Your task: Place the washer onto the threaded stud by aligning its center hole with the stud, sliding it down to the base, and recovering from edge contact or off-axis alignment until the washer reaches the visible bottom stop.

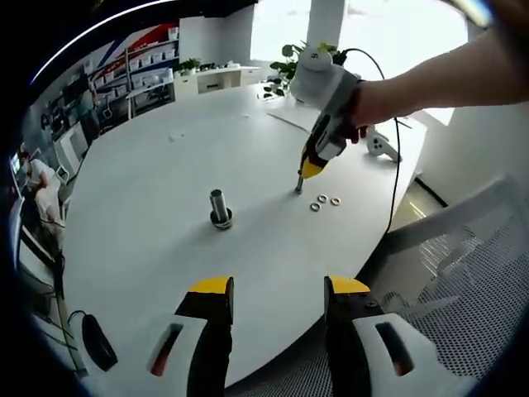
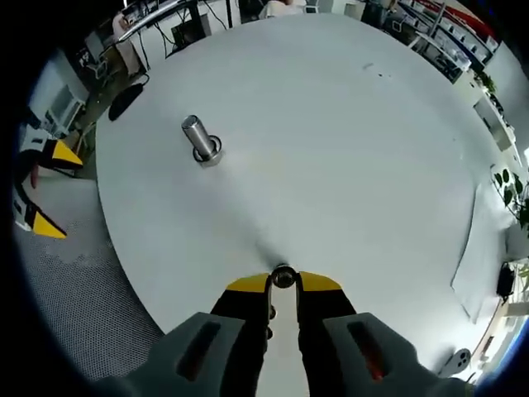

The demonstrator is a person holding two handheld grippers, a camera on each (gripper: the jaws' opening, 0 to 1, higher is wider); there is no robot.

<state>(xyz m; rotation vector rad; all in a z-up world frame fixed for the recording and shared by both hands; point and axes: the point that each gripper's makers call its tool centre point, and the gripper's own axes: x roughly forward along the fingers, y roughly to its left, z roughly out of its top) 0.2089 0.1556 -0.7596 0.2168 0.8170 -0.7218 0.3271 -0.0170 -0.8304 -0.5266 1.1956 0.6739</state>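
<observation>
We have a small silver metal washer pinched in our right tongs at the round white bench. Carrying it to the upright grey threaded stud comes next; the stud stands well apart at eleven o'clock. Three spare washers lie beside the right tongs' tips. Our left tongs wait released, stud at eleven o'clock.

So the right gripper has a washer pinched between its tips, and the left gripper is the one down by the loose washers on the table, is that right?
Half right. The right gripper is shut on a washer, as the right gripper view shows. But in the left gripper view it is also the right gripper that is down by the loose washers; the left gripper is open near the table edge.
</observation>
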